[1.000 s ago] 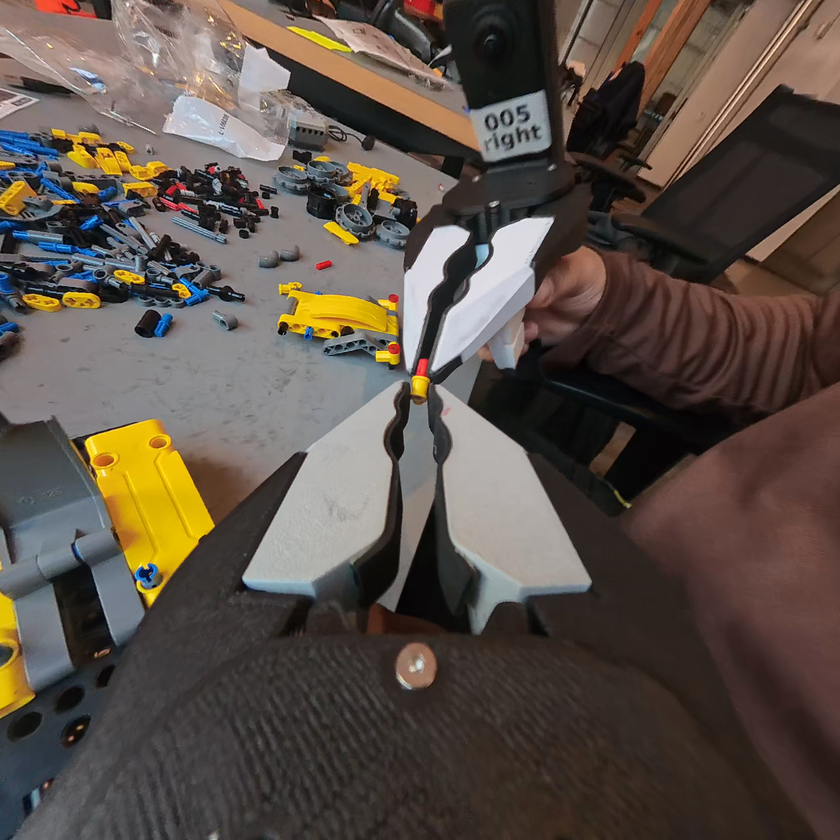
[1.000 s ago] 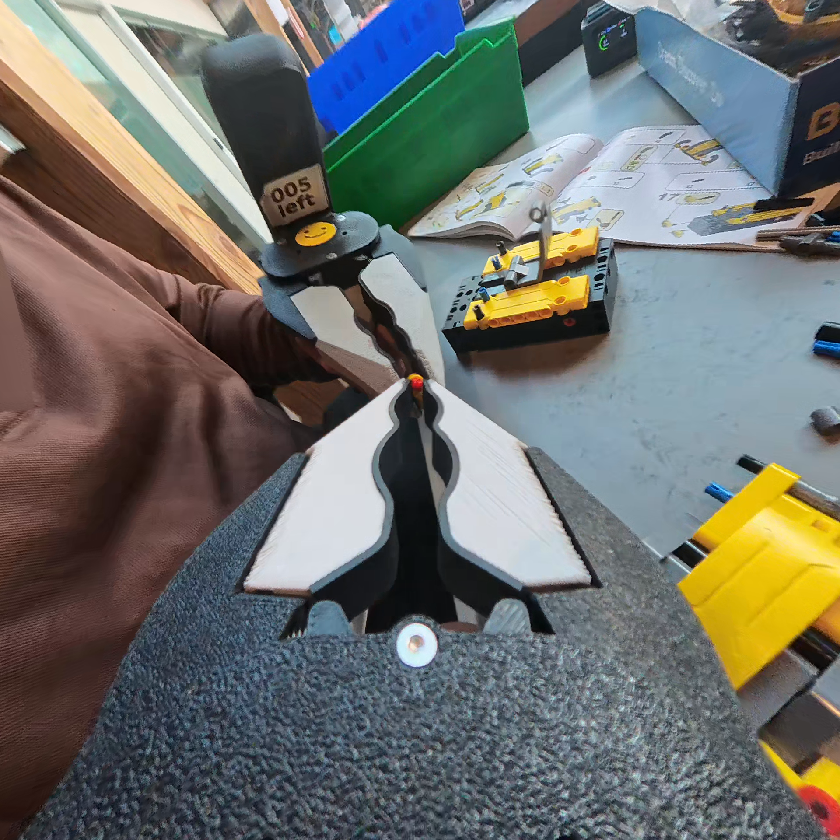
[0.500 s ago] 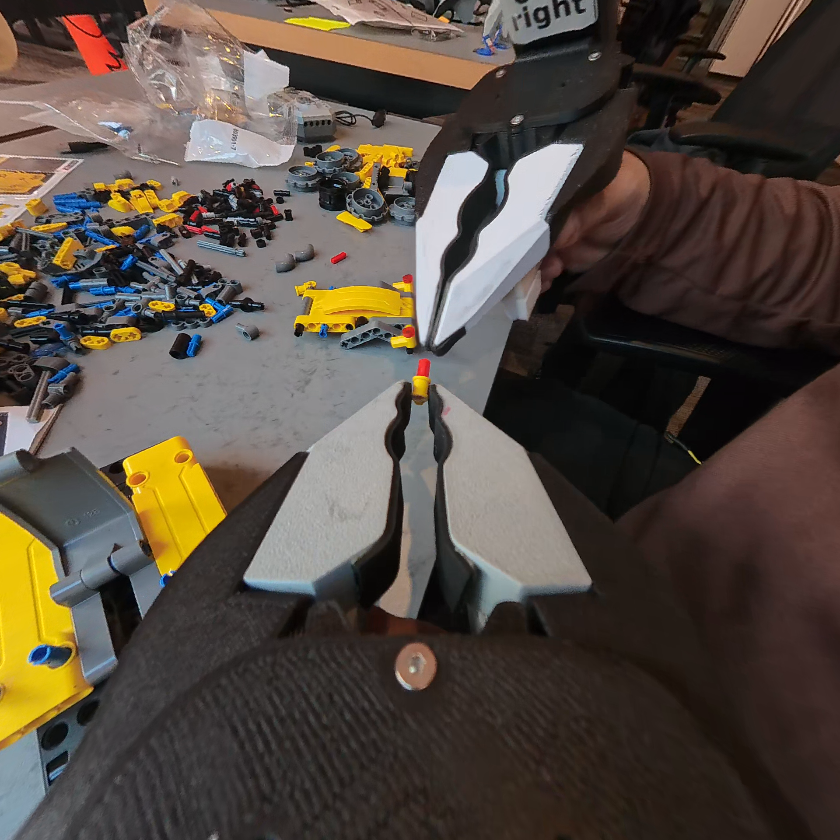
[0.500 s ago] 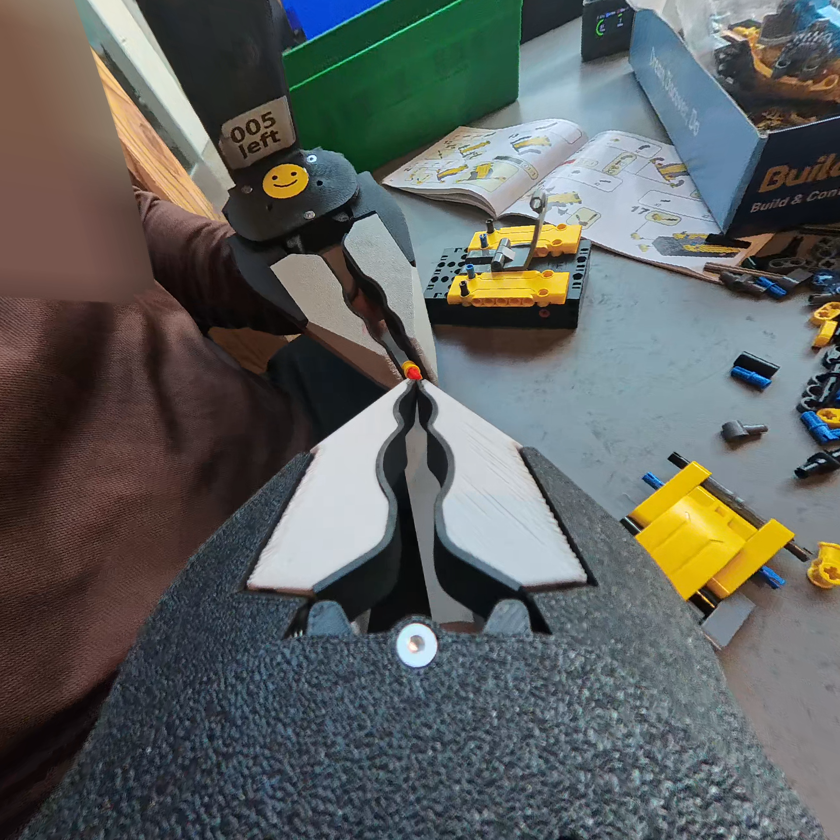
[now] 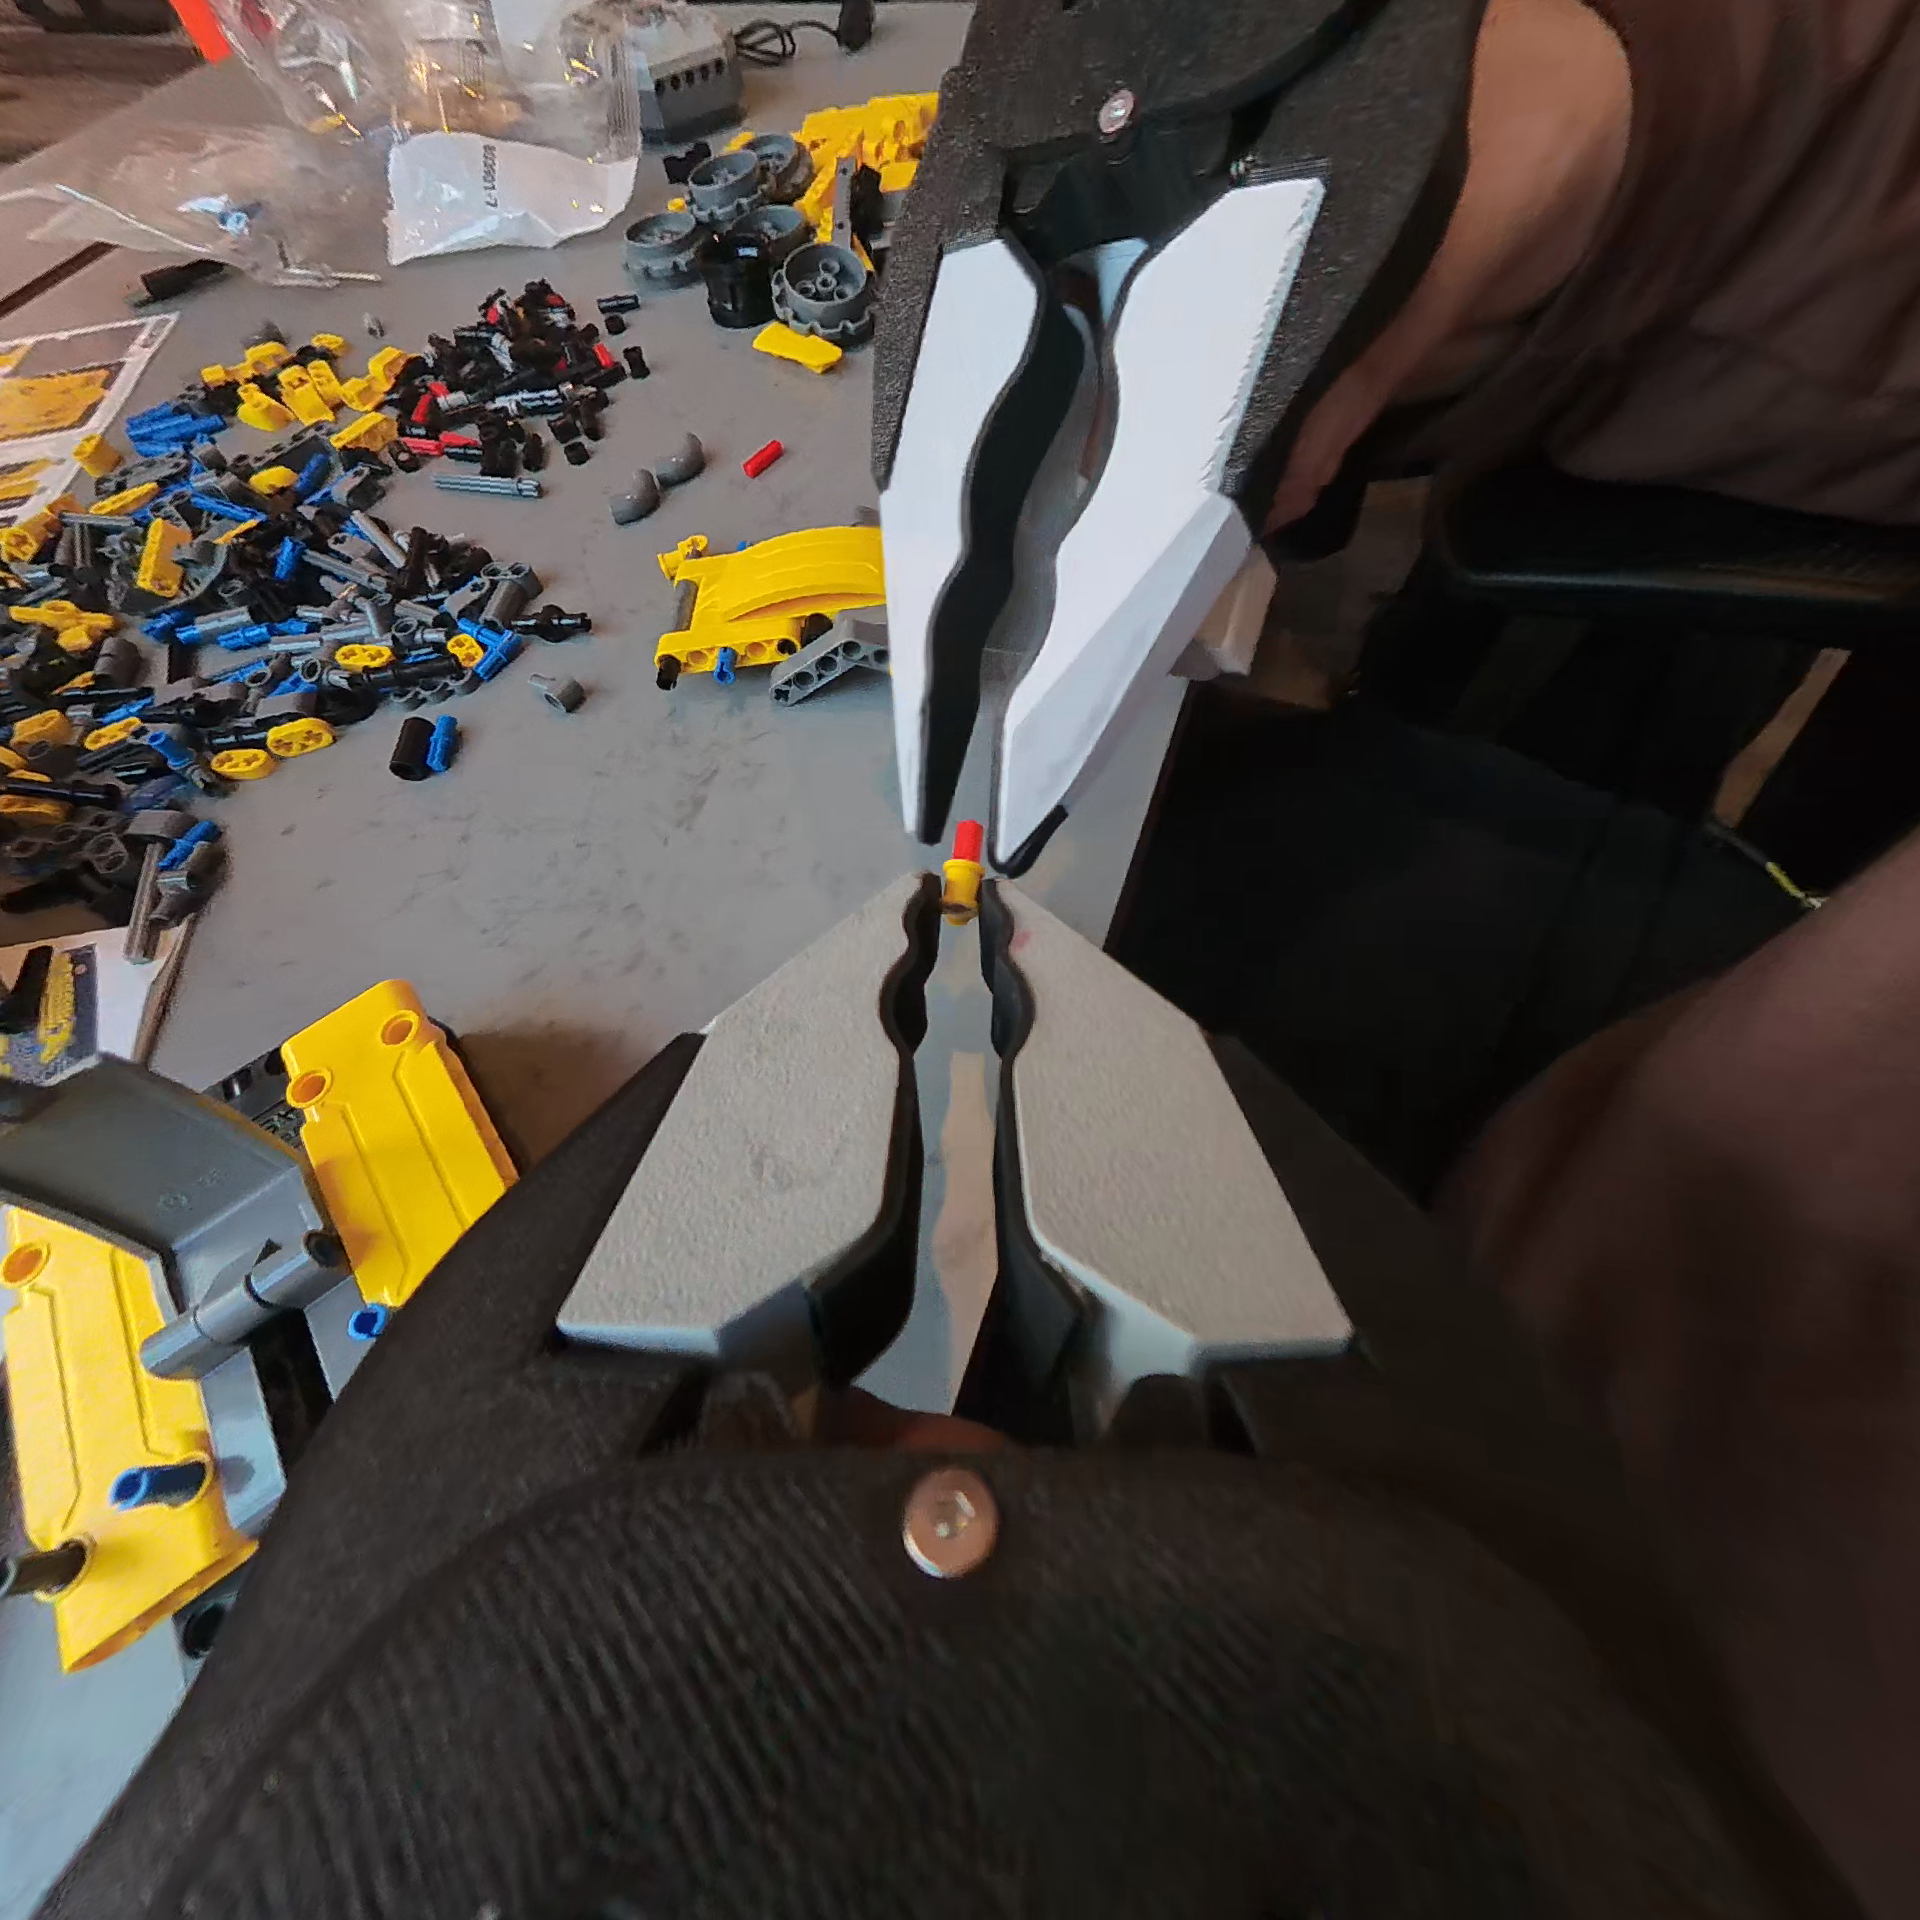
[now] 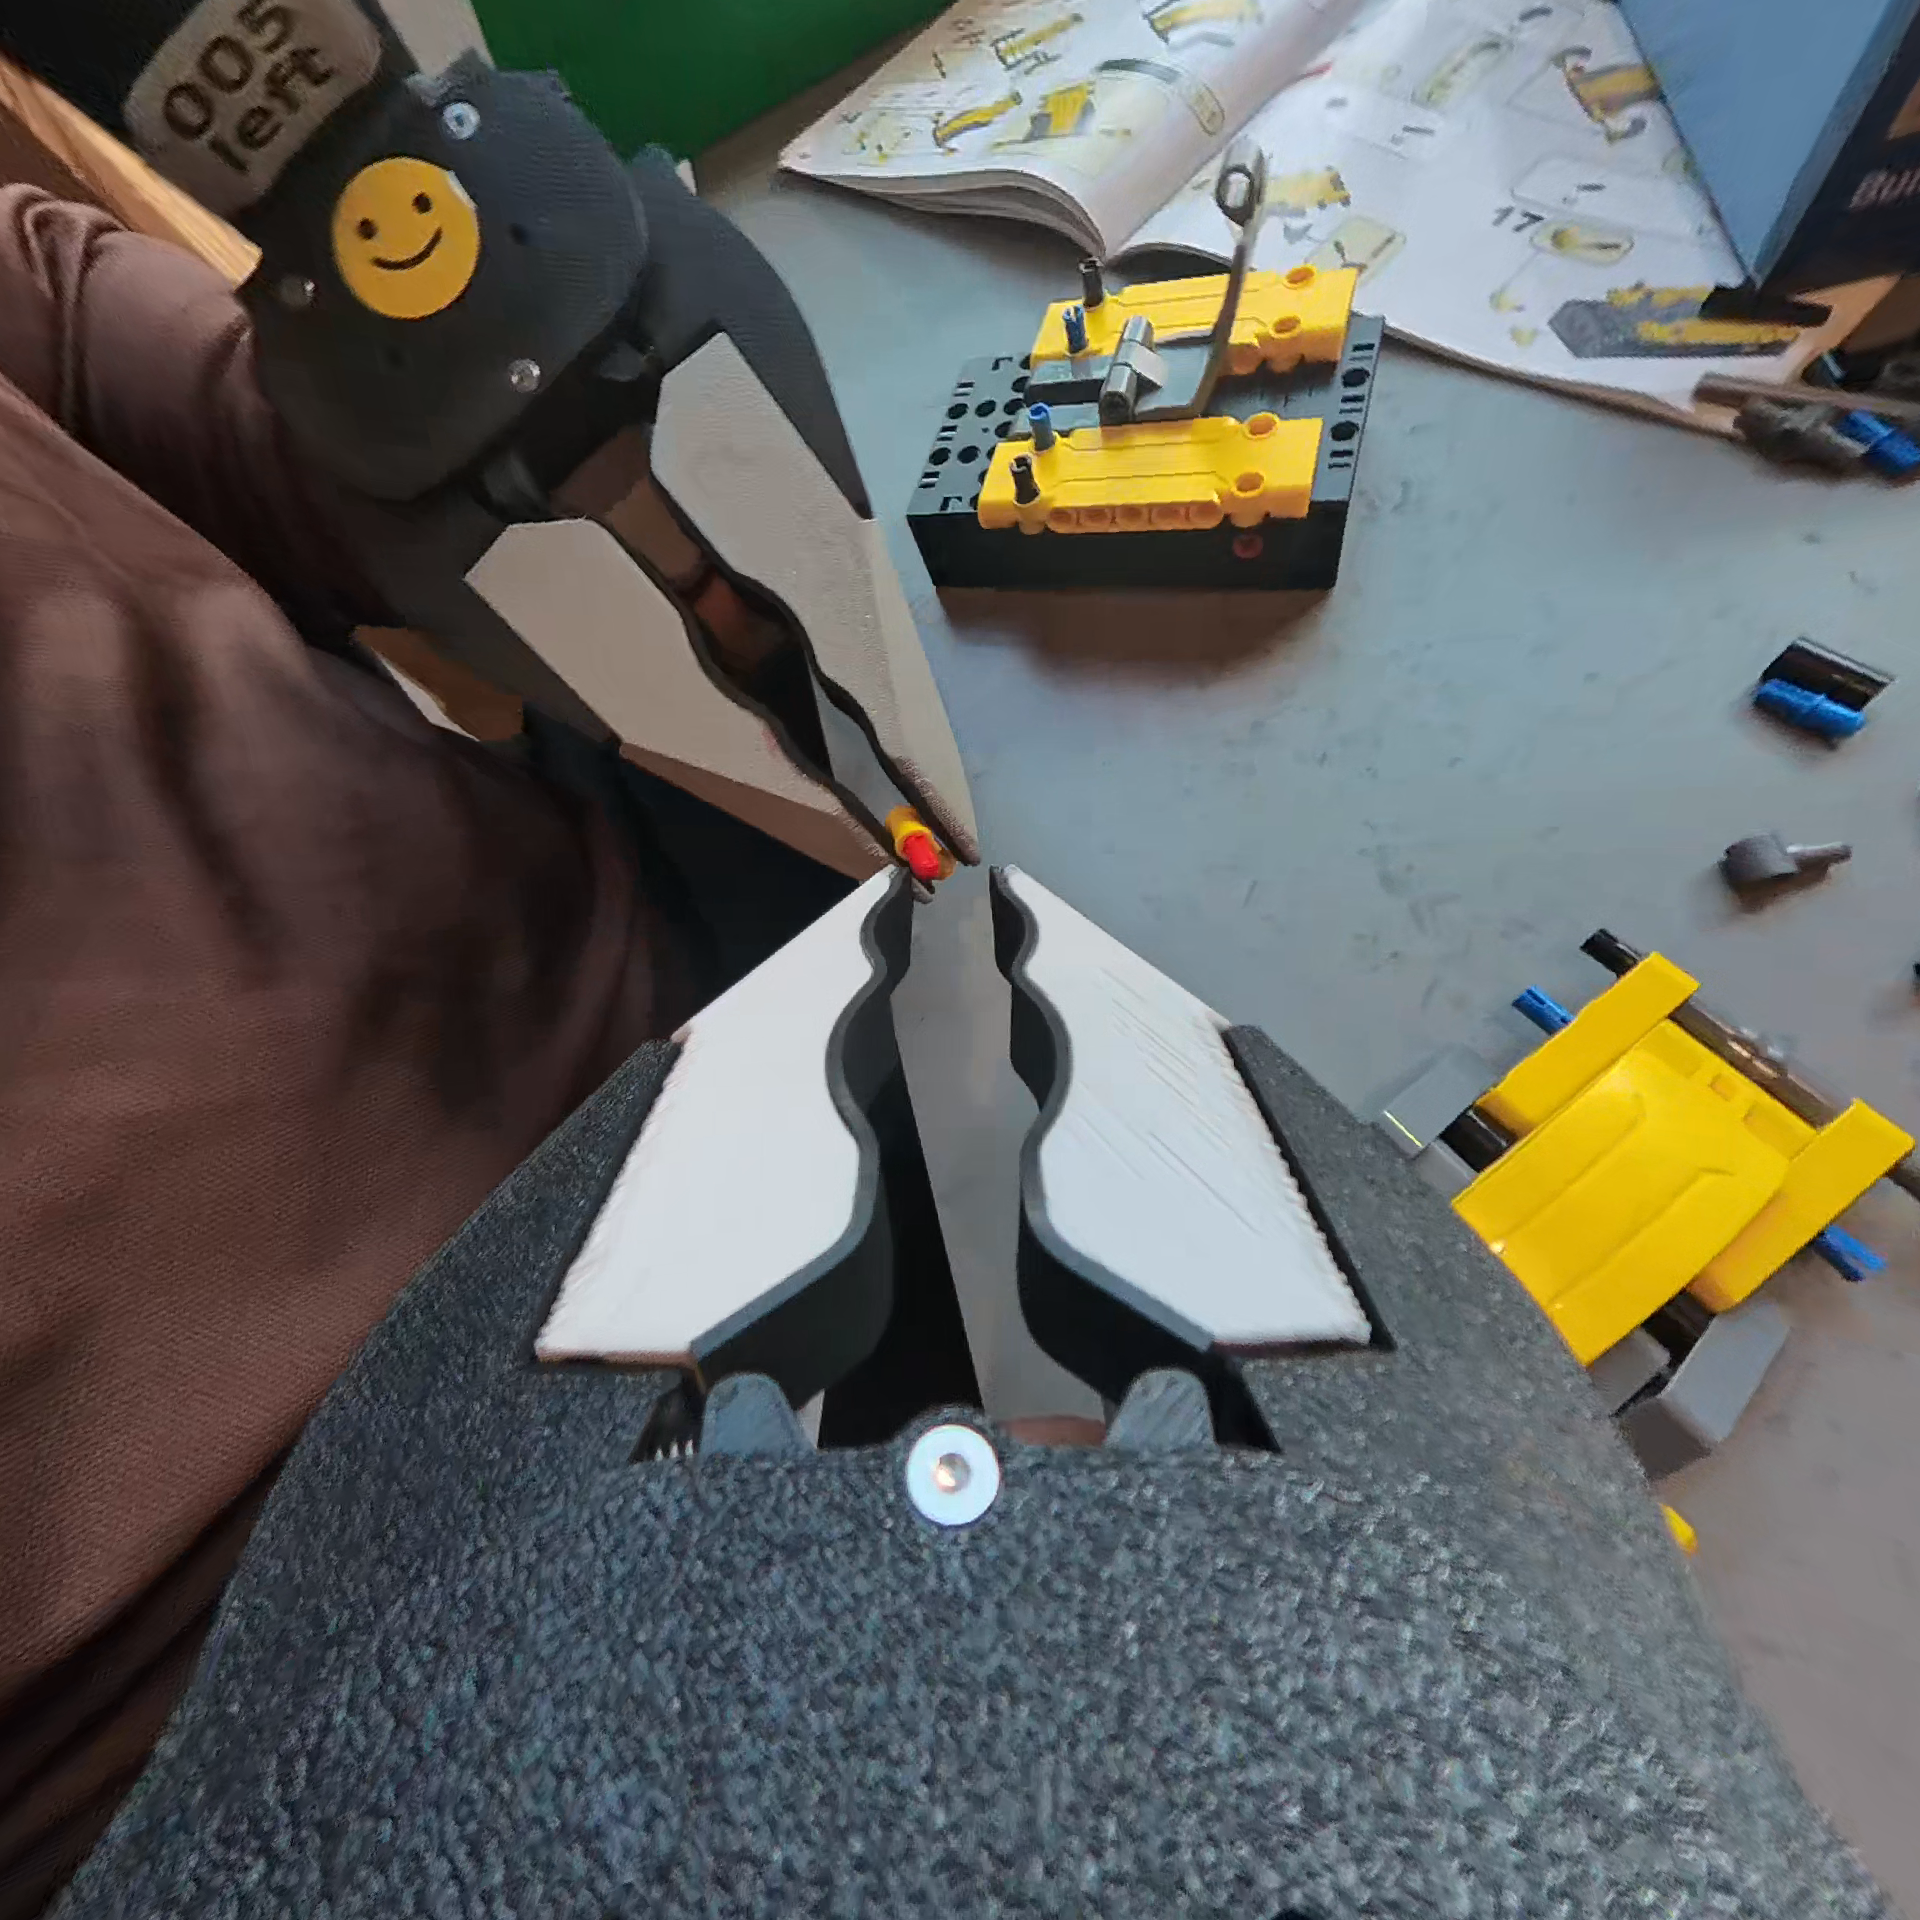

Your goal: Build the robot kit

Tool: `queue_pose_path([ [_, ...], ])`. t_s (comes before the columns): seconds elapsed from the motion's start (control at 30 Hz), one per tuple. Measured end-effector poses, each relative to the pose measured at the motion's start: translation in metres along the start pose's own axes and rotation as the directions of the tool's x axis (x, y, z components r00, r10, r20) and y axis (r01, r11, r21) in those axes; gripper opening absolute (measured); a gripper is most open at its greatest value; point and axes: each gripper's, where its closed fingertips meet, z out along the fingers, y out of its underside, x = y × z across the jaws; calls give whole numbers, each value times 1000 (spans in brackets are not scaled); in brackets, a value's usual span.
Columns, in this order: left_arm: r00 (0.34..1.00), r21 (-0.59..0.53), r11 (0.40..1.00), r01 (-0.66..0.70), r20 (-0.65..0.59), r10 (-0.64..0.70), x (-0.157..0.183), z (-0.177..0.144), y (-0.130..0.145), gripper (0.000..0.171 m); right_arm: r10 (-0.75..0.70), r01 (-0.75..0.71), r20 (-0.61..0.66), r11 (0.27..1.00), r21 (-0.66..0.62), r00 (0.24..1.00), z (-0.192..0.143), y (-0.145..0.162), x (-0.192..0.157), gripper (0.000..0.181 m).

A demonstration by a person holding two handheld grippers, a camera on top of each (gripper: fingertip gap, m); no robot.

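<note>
My left gripper (image 5: 961,896) is shut on a small yellow bush with a red pin (image 5: 966,857) sticking out of its front, held above the grey table's edge (image 5: 1132,831). The same piece (image 6: 914,847) shows in the right wrist view, pinched at the left gripper's tips (image 6: 930,844). My right gripper (image 6: 951,881) is open and holds nothing. It faces the left gripper tip to tip. In the left wrist view its white fingertips (image 5: 925,821) stand on either side of the red pin with a gap on each side.
A heap of small blue, black and yellow parts (image 5: 239,582) and grey wheels (image 5: 769,239) lies on the table. A yellow curved assembly (image 5: 774,608) and a black-and-yellow block assembly (image 6: 1153,468) stand nearby, with an open booklet (image 6: 1247,125) behind. My left and right fingertips are right by each other.
The right gripper was on the red pin a second ago, then drew back shut. Now it has opened and come close again, tips astride the pin. The left gripper kept its hold.
</note>
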Motion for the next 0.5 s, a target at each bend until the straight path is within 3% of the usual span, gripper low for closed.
queue_pose_path([
  [0.5,1000,-68,998,9,-16,-10,-3,-6,4,4,-168,168,-53,986,-6,984,6,-2,-3,3],
])
